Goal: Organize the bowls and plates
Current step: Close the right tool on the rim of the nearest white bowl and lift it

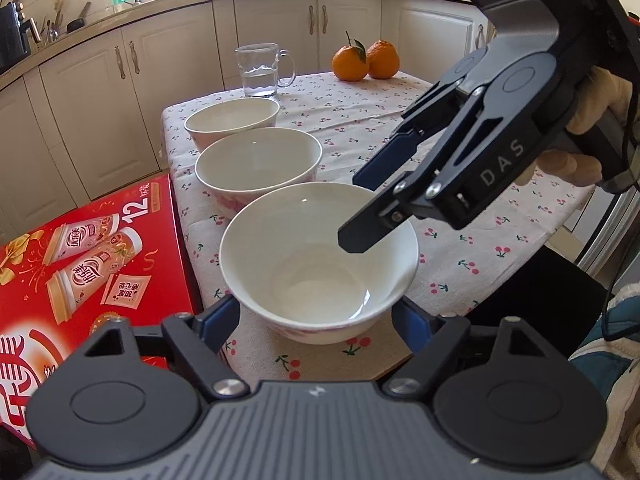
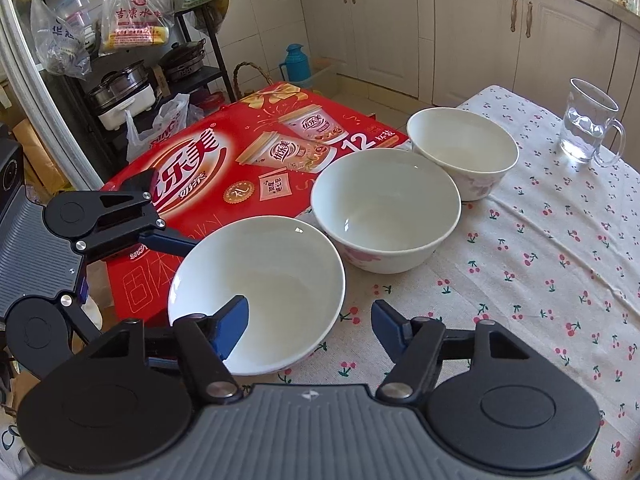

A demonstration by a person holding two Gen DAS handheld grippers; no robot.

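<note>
A: Left gripper point(image 1: 316, 320) brackets the nearest bowl point(image 1: 316, 268) at the front edge of the table point(image 1: 480, 248), a pad at each outer side; whether they press I cannot tell.

B: And the right?

A: Right gripper point(image 2: 310, 320) straddles that bowl's rim, one finger inside, one outside over the cloth; jaws apart, no pinch on the wall yet. I judge this a two-handed lift for stacking; the middle bowl point(image 1: 258, 160) and far bowl point(image 1: 232, 118) wait in line behind.

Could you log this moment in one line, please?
nearest bowl: on table | left hand-held gripper: flanks it | right hand-held gripper: open, straddling its rim
</note>
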